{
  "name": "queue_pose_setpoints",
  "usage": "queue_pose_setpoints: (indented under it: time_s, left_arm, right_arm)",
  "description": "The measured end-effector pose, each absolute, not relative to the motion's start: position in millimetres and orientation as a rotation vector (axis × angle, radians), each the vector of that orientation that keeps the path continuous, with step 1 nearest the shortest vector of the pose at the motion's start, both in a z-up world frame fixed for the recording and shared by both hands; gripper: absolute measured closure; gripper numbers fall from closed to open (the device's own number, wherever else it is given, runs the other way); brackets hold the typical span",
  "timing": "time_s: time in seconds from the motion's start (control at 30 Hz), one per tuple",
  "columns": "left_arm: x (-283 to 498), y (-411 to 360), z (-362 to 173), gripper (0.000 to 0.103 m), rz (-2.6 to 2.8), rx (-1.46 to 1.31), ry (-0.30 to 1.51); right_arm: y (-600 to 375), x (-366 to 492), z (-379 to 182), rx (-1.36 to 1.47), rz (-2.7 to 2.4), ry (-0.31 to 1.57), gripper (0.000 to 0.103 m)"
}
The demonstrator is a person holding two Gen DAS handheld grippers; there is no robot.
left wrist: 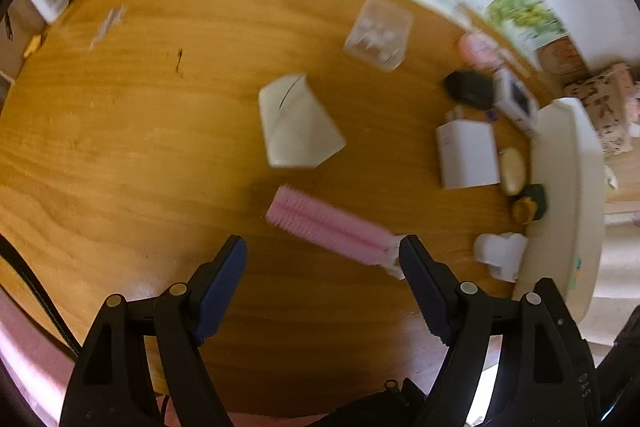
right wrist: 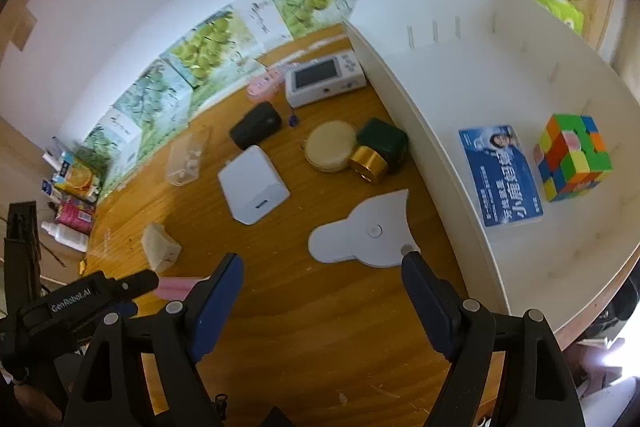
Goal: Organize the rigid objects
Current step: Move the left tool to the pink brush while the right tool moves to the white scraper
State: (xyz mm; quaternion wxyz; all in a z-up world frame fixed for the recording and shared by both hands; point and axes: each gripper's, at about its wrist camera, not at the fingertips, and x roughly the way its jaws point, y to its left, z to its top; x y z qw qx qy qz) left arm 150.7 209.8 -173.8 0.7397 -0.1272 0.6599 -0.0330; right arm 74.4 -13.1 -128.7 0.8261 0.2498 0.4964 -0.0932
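While both jaws gape empty, the left hand-held gripper (left wrist: 323, 259) hangs over the pink comb (left wrist: 332, 227). The right hand-held gripper (right wrist: 322, 277) hovers above the white flat piece (right wrist: 360, 233), near the table's (right wrist: 300, 327) tray-side edge.

The label "GenRobot.AI" stood in white letters on the black body of the left gripper (right wrist: 92, 297), seen at the lower left of the right wrist view; a blue card (right wrist: 500, 175) lying in the white tray (right wrist: 420, 75) at the desk's right edge, just beside the colour cube (right wrist: 572, 157), bore large white Chinese characters, of which "小鹿" could be made out, the smaller lines being too fine to read; in the left wrist view, faint pale letters ran along the black arm of the left gripper near the lower right, possibly "DAS", not certain; the print on the boxes (right wrist: 168, 95) along the desk's far edge was blurred beyond reading.
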Motion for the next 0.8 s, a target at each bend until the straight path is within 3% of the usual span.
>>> queue_pose_setpoints:
  time_s: [0.3,0.8]
  left_arm:
    - [159.3,216.8,-200.0,0.022,-0.005,-0.309,1.577]
    - [178.4,212.3,-202.5,0.022,0.014,-0.373,1.610]
  right_arm:
    - [-7.2,92.6,-140.8,0.512,-0.279,1.124,0.022]
    - [-14.2,102.2,-171.6,0.697,-0.507,1.217,0.022]
